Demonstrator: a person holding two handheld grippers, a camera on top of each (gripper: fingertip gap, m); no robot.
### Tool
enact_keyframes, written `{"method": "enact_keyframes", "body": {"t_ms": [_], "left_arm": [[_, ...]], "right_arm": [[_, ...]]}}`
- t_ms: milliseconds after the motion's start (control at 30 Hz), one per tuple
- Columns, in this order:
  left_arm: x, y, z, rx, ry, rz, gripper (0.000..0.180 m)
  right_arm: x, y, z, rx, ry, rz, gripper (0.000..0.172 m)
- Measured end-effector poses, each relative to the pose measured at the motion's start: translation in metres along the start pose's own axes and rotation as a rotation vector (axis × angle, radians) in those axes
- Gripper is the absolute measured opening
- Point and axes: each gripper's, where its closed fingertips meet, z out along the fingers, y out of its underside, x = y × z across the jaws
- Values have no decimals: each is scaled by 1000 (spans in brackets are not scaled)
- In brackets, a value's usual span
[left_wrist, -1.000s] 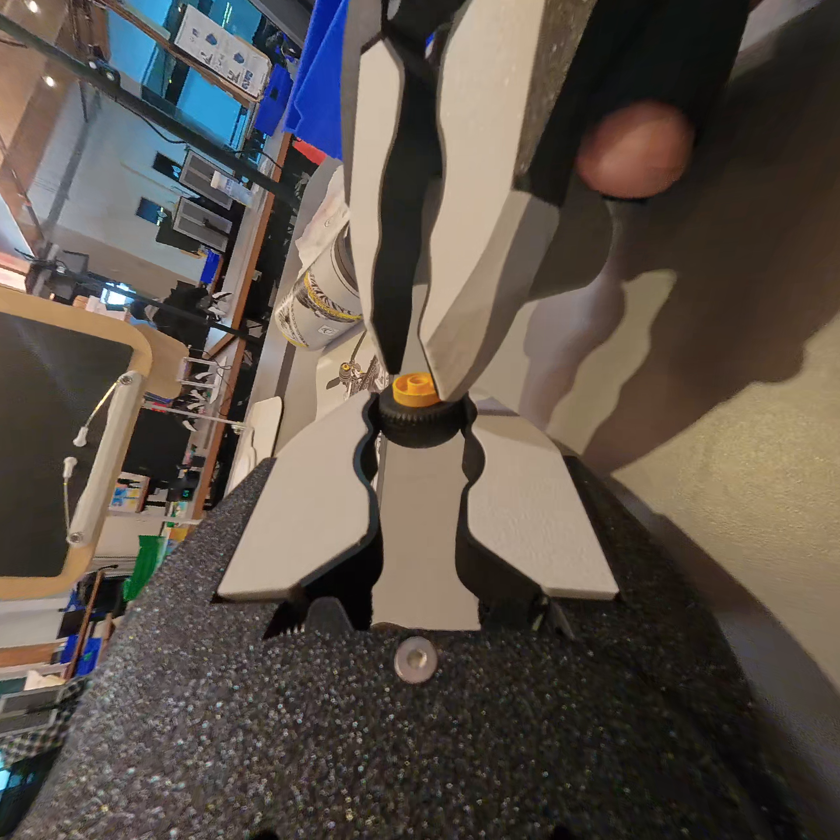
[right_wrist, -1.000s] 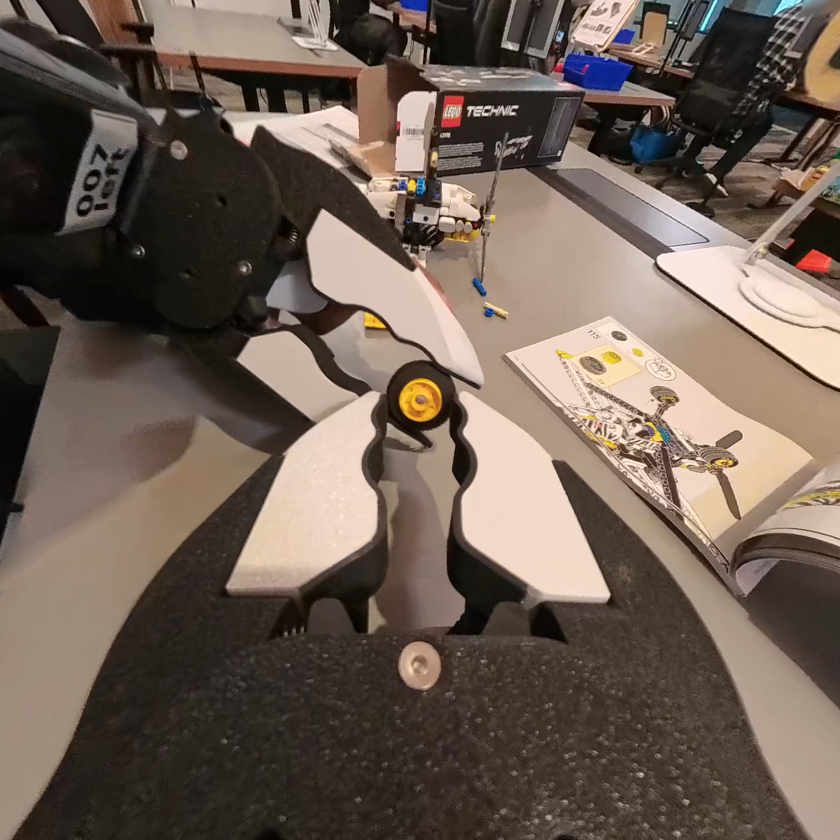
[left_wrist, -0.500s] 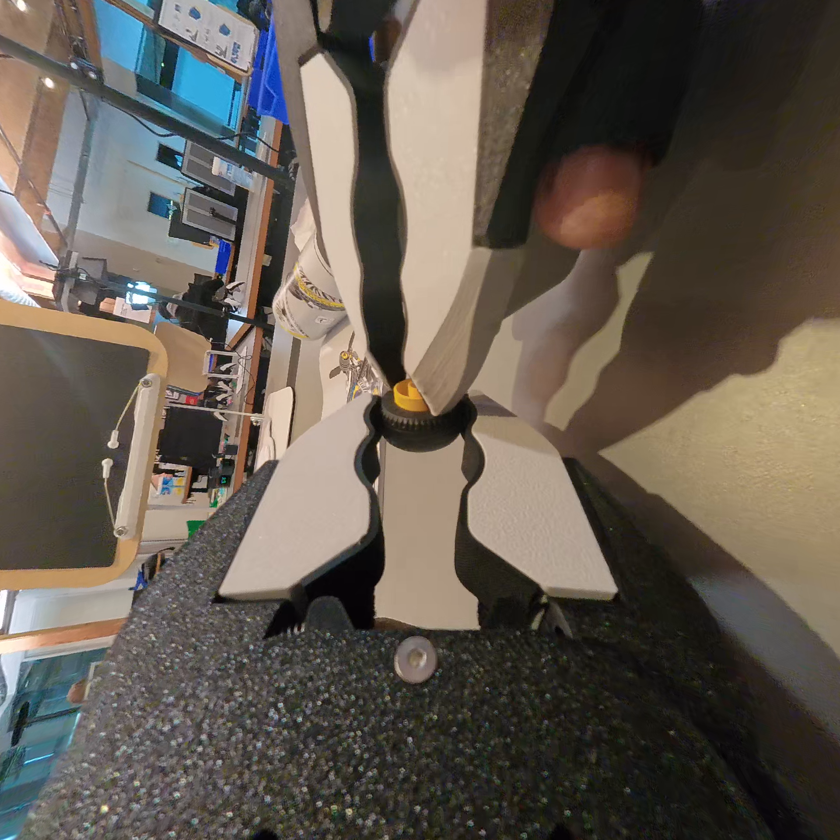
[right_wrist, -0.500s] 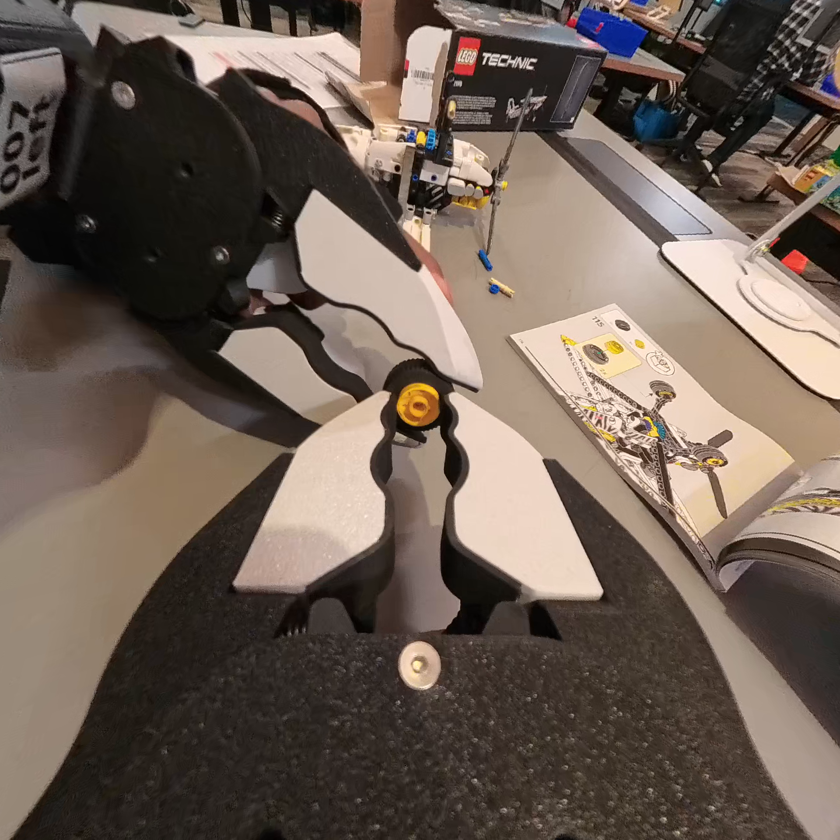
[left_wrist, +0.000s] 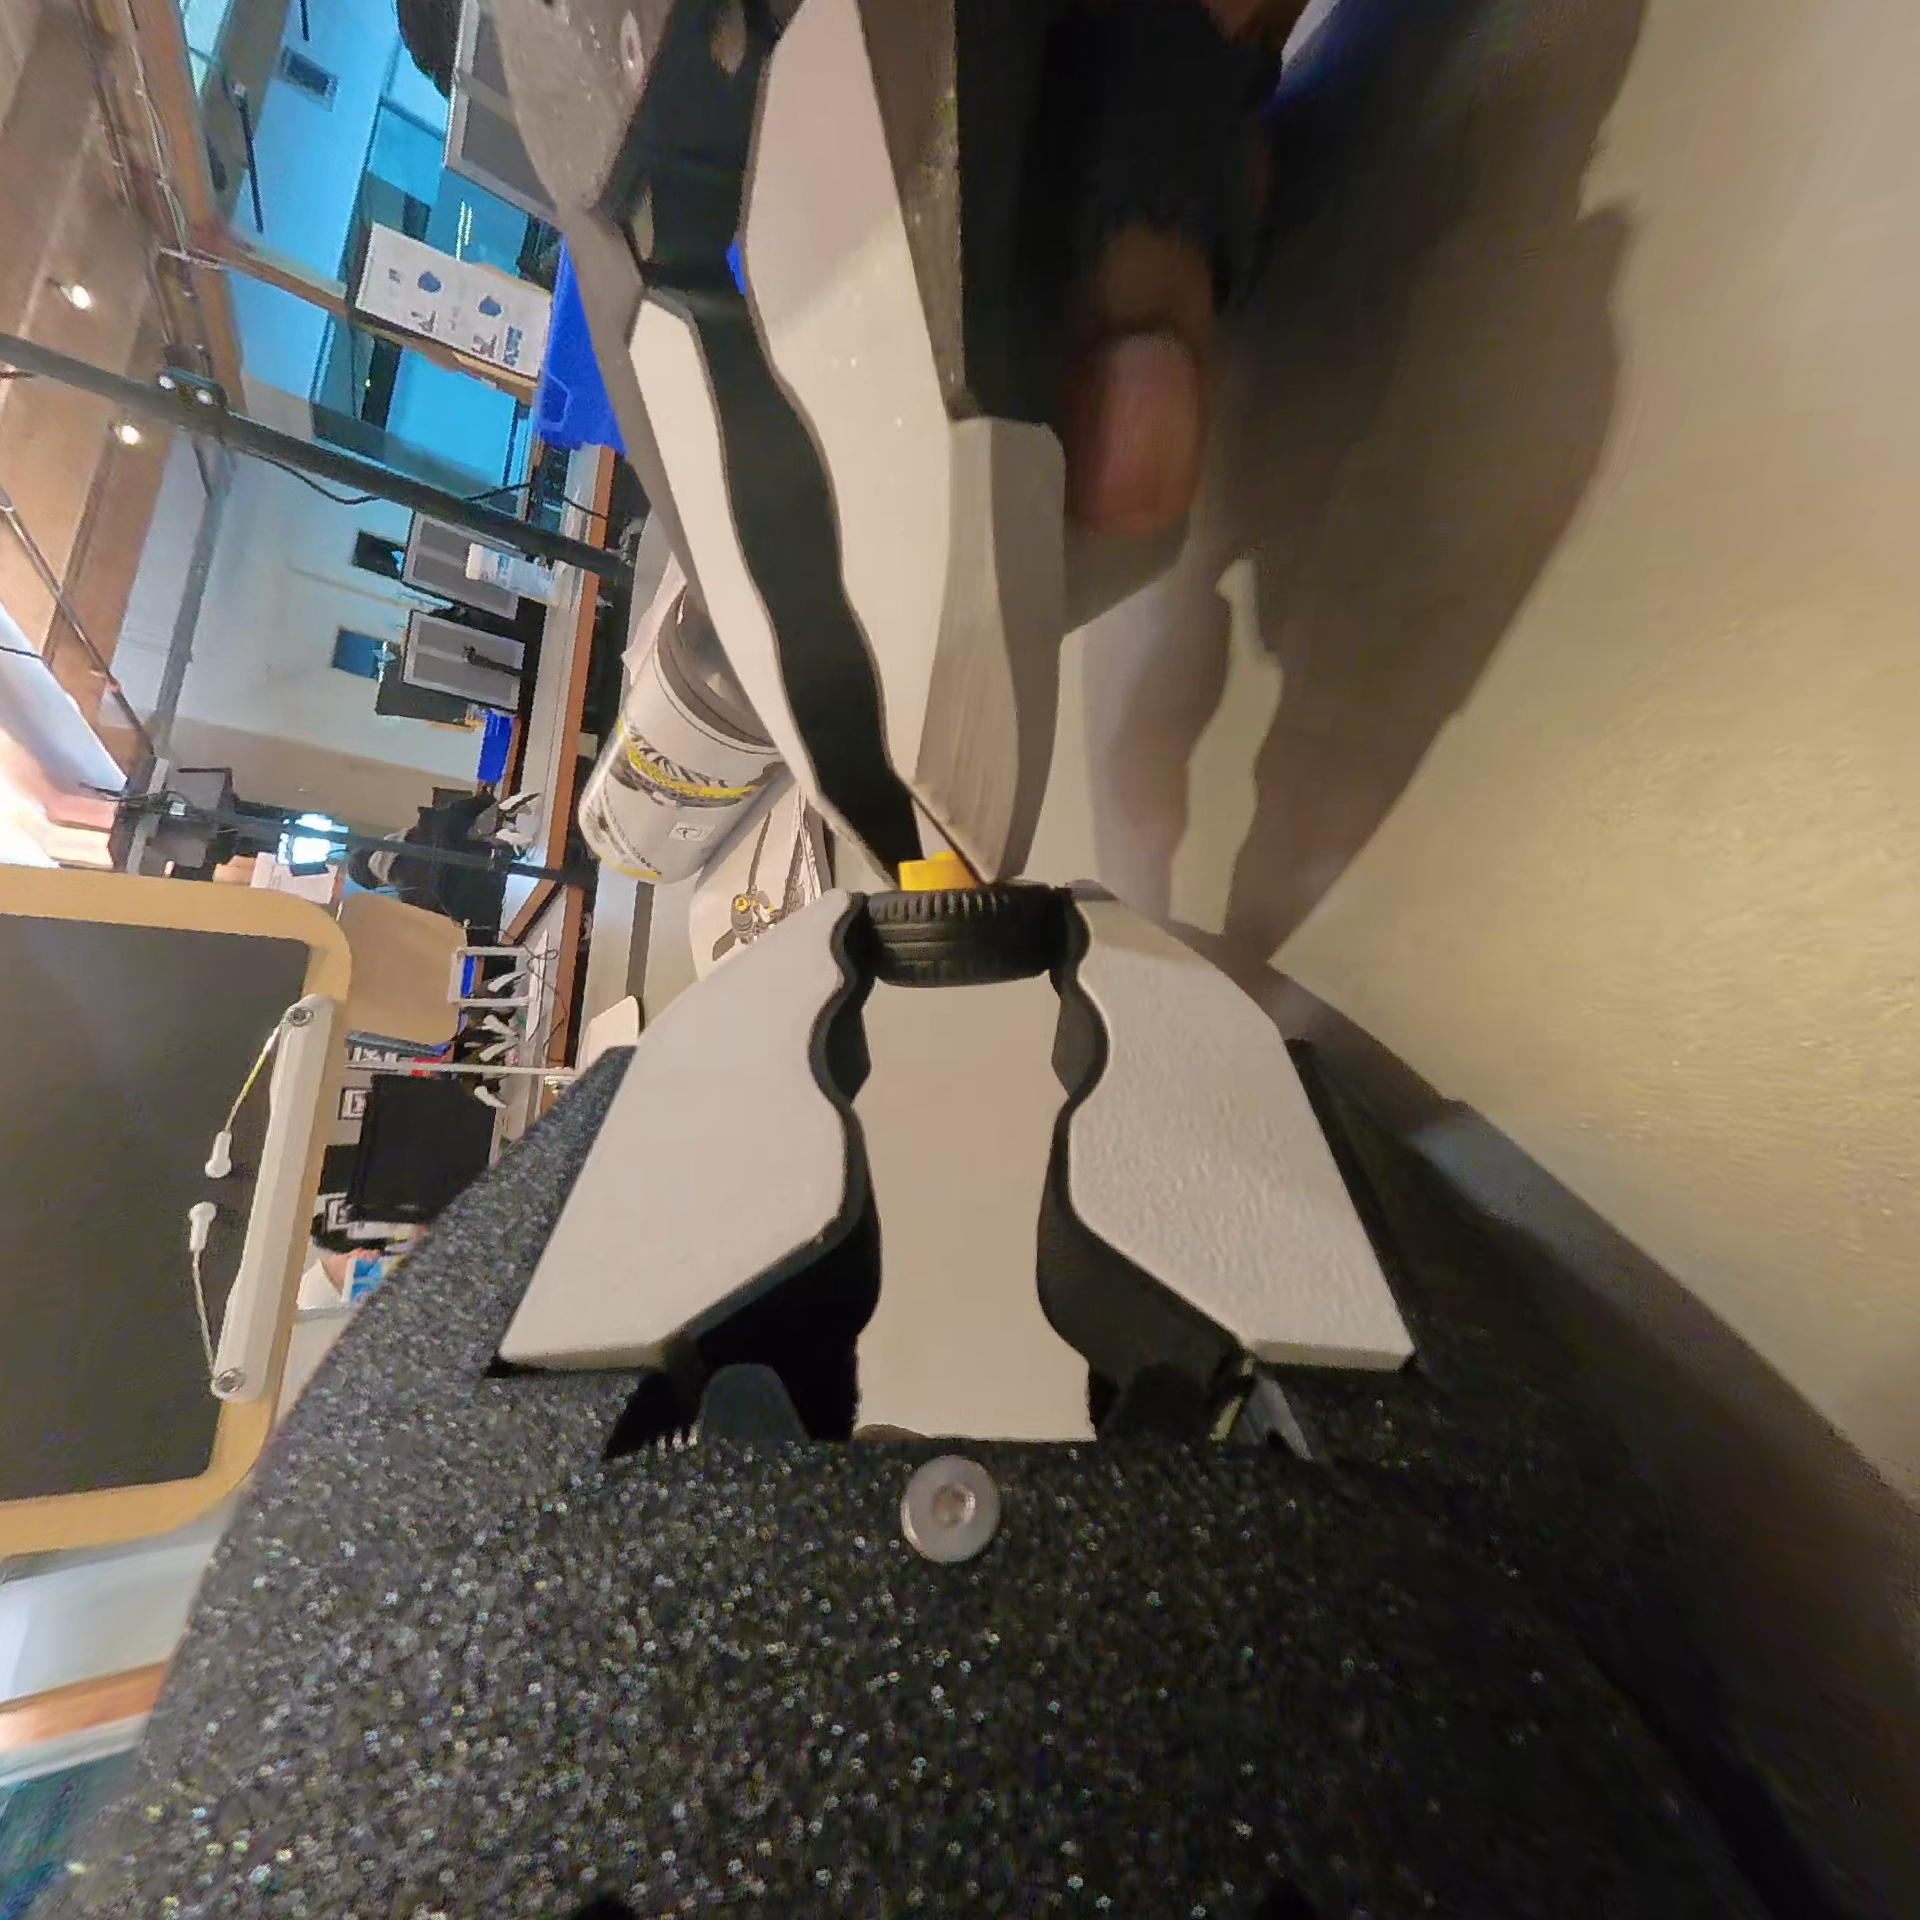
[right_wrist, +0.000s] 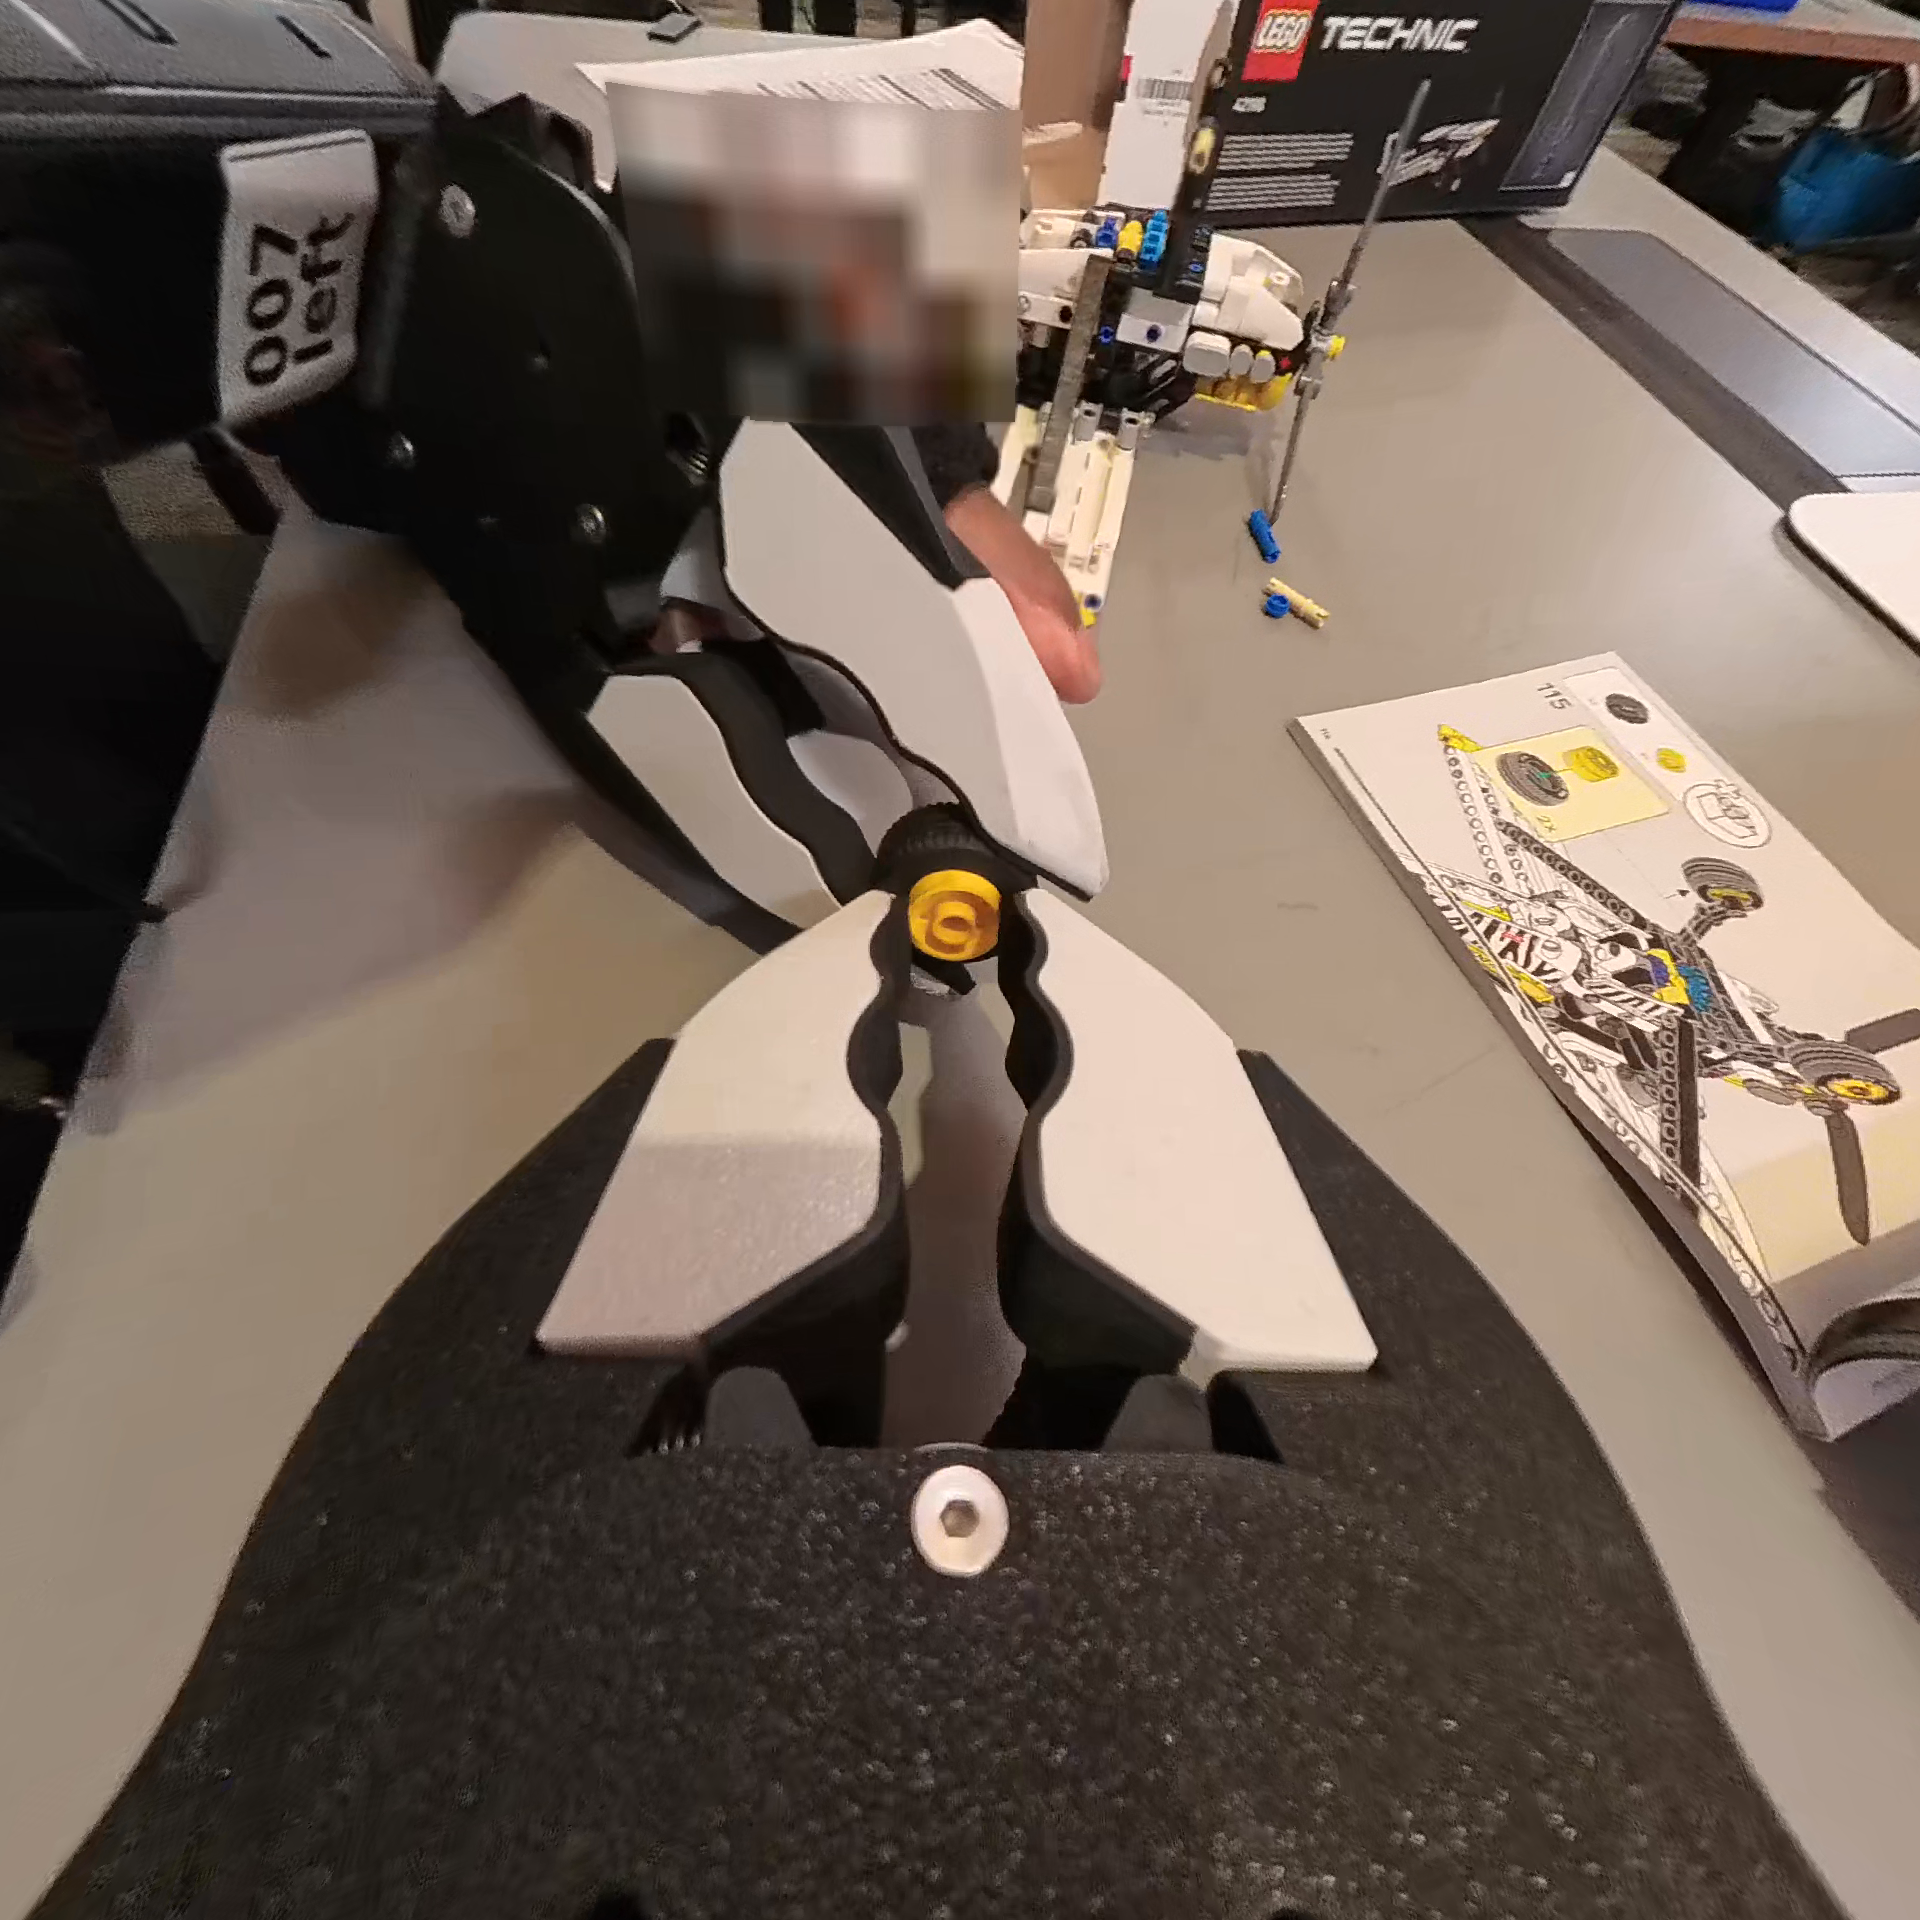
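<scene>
My left gripper (left_wrist: 961, 940) clamps the small black ribbed rubber tyre (left_wrist: 958, 935) by its tread, both pads pressed against it. My right gripper (right_wrist: 951, 925) is closed narrowly on the round yellow plastic hub (right_wrist: 953, 923) seated in that tyre, a pad on each side. Both parts hang above the grey table (right_wrist: 1455, 436). An open instruction booklet (right_wrist: 1621, 987) lies at 3 o'clock; a white-and-yellow brick-built model (right_wrist: 1164, 312) stands at 12 o'clock.
</scene>
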Motion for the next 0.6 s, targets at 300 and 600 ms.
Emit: {"method": "enact_keyframes", "body": {"t_ms": [300,600], "left_arm": [[4,-5,2,71,45,-38,34],[0,18,-3,14,53,-89,34]], "right_arm": [[-3,3,-6,-5,-44,-14,16],[22,17,-35,-29,46,3,0]]}}
